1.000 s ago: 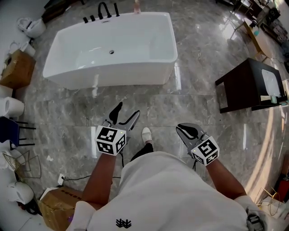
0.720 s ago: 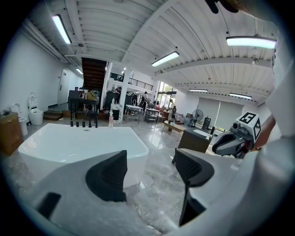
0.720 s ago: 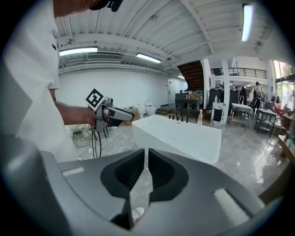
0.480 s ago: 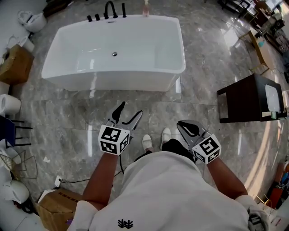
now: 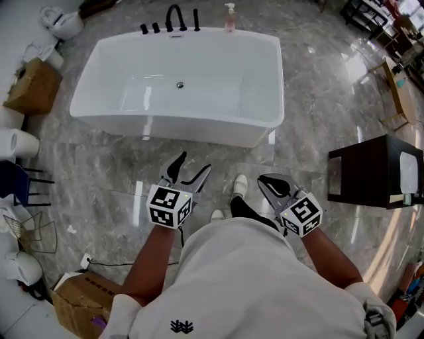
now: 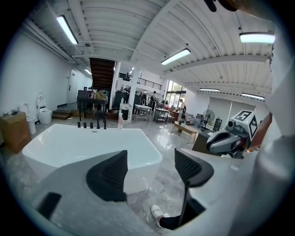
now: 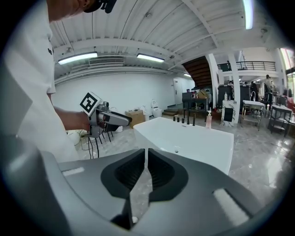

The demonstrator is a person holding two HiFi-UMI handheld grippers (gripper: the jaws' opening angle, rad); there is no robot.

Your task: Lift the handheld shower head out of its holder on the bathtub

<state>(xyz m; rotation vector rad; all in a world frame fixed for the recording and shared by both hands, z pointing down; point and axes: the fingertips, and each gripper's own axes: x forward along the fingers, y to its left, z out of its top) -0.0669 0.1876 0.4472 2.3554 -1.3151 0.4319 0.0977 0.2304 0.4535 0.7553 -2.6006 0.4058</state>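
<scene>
The white bathtub (image 5: pixel 165 124) stands ahead of me on the marble floor. On its far rim is a black tap set (image 5: pixel 171 20), with a slim upright wand (image 5: pixel 196 20) at the right end; it is too small to tell whether this is the shower head. My left gripper (image 5: pixel 192 165) is open and empty, well short of the tub. My right gripper (image 5: pixel 268 182) is shut on nothing. The left gripper view looks past its spread fingers (image 6: pixel 110 175) to the tub (image 6: pixel 69 147) and taps (image 6: pixel 92 123). The right gripper view shows the tub (image 7: pixel 198 143) and the left gripper (image 7: pixel 108 119).
A pink soap bottle (image 5: pixel 230 18) stands beside the taps. At the right is a dark side table (image 5: pixel 374 172). Cardboard boxes (image 5: pixel 33 86), white toilets (image 5: pixel 14 142) and a blue chair (image 5: pixel 16 189) line the left side. A cable (image 5: pixel 126 263) lies on the floor.
The person has stepped toward the tub, so it sits nearer and further right in the head view. Both grippers keep their pose, the left open and the right shut.
</scene>
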